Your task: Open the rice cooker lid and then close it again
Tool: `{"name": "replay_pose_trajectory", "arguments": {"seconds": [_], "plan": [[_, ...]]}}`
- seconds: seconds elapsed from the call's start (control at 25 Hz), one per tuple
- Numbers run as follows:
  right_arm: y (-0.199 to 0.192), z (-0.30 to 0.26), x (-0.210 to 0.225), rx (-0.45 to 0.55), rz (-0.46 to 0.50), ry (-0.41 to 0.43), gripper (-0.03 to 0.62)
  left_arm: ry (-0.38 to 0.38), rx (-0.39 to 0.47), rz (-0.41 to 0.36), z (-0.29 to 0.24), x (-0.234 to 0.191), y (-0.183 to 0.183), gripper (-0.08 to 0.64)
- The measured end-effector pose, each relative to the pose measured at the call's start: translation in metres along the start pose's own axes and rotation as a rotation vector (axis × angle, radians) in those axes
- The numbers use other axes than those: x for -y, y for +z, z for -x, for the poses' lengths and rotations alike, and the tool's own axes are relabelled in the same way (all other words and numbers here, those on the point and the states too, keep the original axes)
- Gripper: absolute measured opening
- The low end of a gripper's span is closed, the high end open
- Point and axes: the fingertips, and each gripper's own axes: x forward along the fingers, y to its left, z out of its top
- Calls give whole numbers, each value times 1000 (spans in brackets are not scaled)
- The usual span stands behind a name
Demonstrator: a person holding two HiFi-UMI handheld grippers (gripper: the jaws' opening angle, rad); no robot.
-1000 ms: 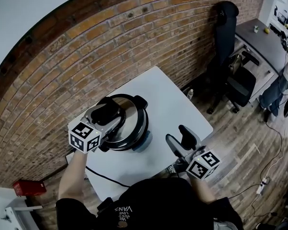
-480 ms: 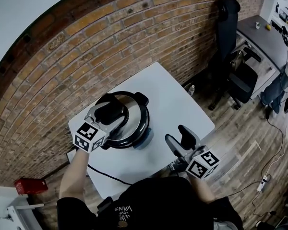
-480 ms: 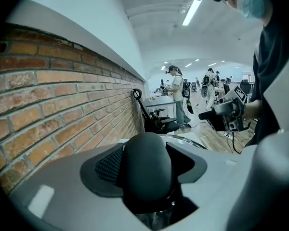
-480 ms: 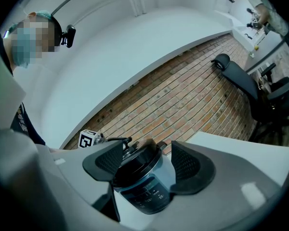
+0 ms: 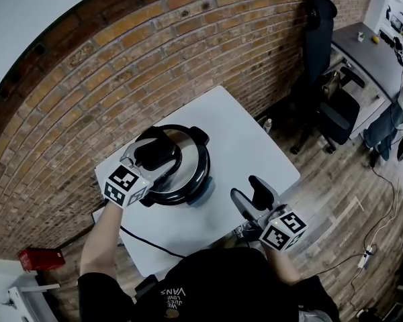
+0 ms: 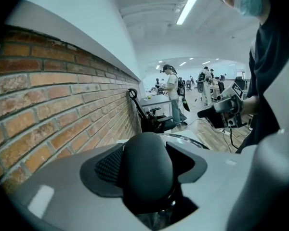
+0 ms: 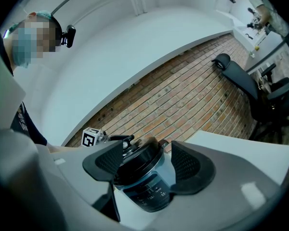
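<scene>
A black and steel rice cooker stands on the white table, with its shiny lid down on the pot. My left gripper reaches over the lid from the left, its jaws set wide and pressed against both sides of the lid's black knob. The knob fills the gap between the pads in the left gripper view. My right gripper hovers near the table's front right, open and holding nothing. In the right gripper view the cooker stands some way beyond the right gripper.
A brick wall runs close behind the table. A black cord trails off the table's near edge. A black office chair and a small bottle stand on the wooden floor to the right. A red box lies at the lower left.
My left gripper has rolled a little about the knob while staying in place over the lid. The right gripper has kept still.
</scene>
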Motion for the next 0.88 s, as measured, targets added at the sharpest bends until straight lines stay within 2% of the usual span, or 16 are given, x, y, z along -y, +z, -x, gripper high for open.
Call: {"name": "replay_pose_trajectory", "arguments": {"seconds": [0.44,0.72,0.88], "plan": [[0,6,0,5,2,-19,305,-133,36,-80,1,4,1,281],[1,9,-2,4,8,-21,305,-221,30,-154,1,8,1,281],[-2,10,-1,0,7,-29,305,-257,44,-156,1,6,0,282]]}}
